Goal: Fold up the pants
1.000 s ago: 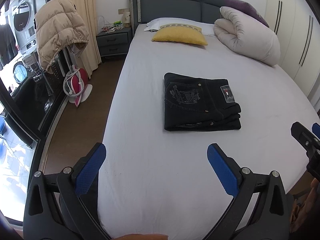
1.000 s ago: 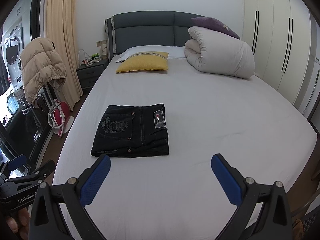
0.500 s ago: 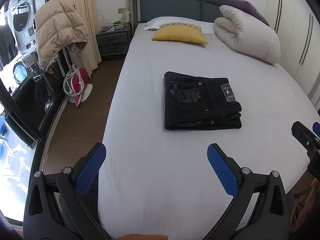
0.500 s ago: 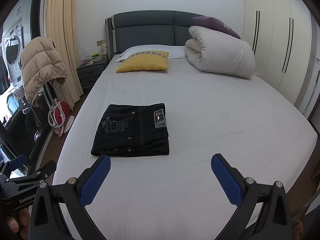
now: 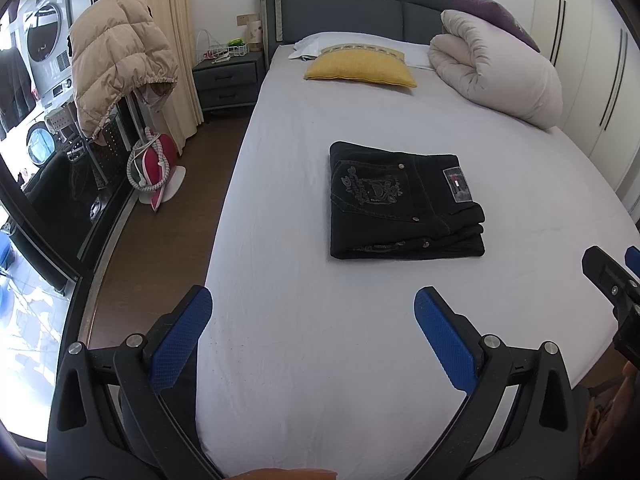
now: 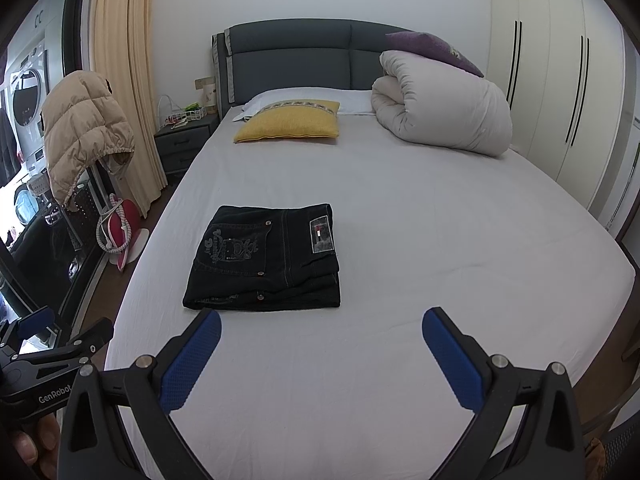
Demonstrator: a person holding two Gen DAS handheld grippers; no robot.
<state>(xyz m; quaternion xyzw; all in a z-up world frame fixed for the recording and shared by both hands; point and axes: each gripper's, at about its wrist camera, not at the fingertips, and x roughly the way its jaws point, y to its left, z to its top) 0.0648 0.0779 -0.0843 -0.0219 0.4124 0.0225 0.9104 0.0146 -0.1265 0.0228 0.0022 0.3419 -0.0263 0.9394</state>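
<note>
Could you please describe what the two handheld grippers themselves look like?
Both the left gripper and the right gripper have black plastic frames with silver bolts and two fingers faced with textured blue pads. The left gripper's side, seen in the right view, carries white "GenRobot" lettering. No cables show.

Pants (image 5: 400, 200) black, grey embroidered crest on pocket. Bed sheet (image 5: 320, 320) white. Cushion (image 5: 360, 70) mustard yellow, patterned band. Headboard (image 6: 320, 56) dark grey. Gripper pads (image 6: 192, 360) blue, dimpled. Jacket (image 5: 116, 60) beige, quilted.
</note>
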